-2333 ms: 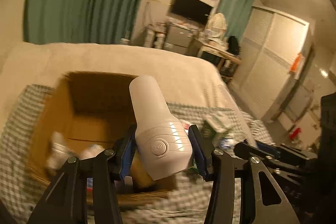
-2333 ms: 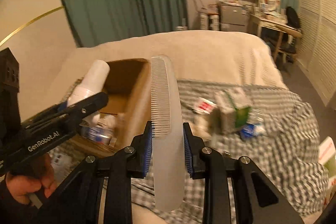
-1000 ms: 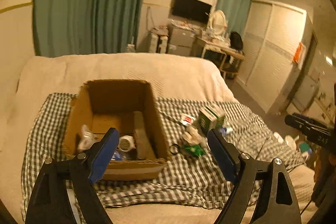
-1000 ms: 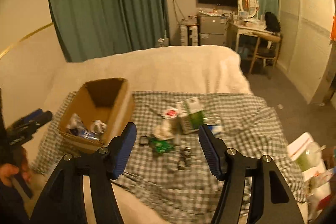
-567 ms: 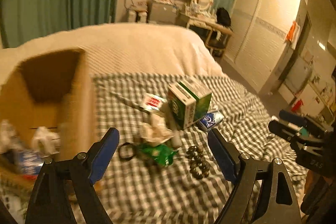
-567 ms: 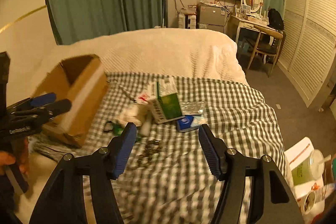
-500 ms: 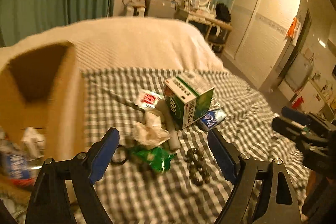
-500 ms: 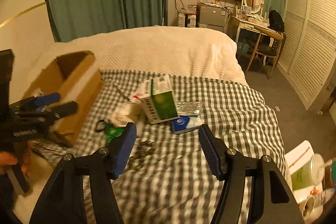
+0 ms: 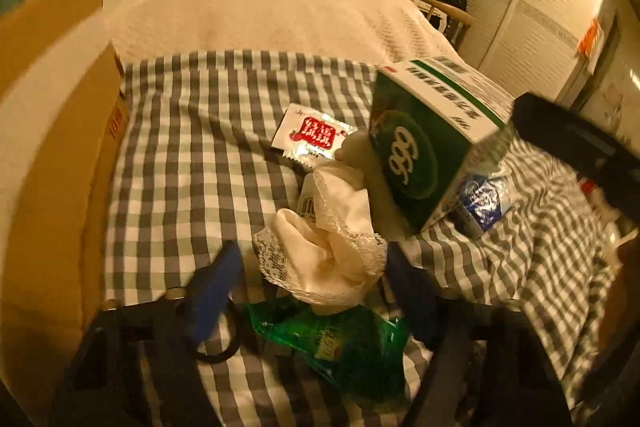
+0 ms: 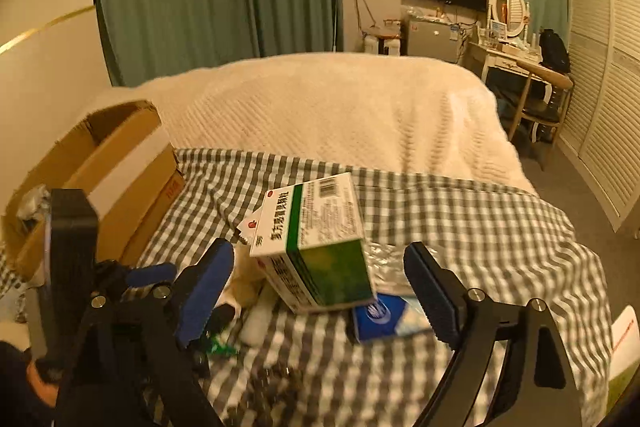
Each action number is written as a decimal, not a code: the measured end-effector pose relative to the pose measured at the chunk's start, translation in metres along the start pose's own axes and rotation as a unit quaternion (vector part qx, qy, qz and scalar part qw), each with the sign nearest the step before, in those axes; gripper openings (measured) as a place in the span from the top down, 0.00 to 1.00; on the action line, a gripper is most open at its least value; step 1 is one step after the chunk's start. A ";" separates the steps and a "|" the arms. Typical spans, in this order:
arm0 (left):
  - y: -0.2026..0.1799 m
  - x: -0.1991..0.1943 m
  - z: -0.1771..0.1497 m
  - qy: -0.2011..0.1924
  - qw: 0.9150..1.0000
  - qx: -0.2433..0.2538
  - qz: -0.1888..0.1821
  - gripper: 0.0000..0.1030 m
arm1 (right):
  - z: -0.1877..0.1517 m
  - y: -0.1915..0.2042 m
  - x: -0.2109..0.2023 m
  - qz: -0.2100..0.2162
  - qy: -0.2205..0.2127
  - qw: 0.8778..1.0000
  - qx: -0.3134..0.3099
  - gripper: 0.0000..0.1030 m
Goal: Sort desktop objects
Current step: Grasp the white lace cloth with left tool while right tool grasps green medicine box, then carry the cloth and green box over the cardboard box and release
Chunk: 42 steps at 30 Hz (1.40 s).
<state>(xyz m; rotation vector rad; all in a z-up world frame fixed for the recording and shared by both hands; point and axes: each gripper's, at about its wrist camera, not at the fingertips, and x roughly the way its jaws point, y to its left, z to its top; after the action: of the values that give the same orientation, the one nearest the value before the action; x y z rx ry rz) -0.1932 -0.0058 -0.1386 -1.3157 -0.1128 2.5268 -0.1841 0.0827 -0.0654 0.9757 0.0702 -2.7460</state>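
My left gripper is open, low over the checked cloth, its fingers either side of a crumpled white lace cloth. A green foil packet lies just under it, with a black ring by the left finger. My right gripper is open and empty, framing the green-and-white medicine box, which also shows in the left wrist view. A red-and-white sachet and a blue packet lie beside the box. The cardboard box stands at the left.
The bed's cream blanket lies beyond the cloth. A desk with a chair, a TV and slatted wardrobe doors stand at the right. A small heap of dark beads lies near the front. The left gripper shows in the right wrist view.
Both grippers have let their objects go into the cardboard box, then swung right and dropped toward the pile. The left one now straddles the lace cloth; the right one has closed in on the medicine box.
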 end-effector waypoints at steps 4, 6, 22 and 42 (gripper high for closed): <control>0.008 0.009 0.000 0.021 0.999 -0.016 -0.024 0.67 | 0.001 0.013 0.024 -0.006 0.008 1.000 -0.016 0.15; 0.006 0.009 -0.001 0.018 1.000 -0.005 -0.020 0.68 | 0.000 0.016 0.033 -0.019 0.010 1.000 -0.021 0.13; -0.006 -0.025 0.002 -0.041 0.999 0.007 -0.021 0.86 | -0.018 0.001 0.033 -0.021 0.021 0.999 0.031 0.22; 0.000 -0.190 0.010 -0.131 0.991 0.009 -0.039 0.86 | -0.012 0.020 -0.141 -0.058 -0.011 0.998 0.036 0.23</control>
<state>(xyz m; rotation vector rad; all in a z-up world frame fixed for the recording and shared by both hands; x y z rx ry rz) -0.0981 -0.0605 0.0173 -0.9478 -0.1898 2.6138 -0.0656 0.0919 0.0145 0.9892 0.0256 -2.8839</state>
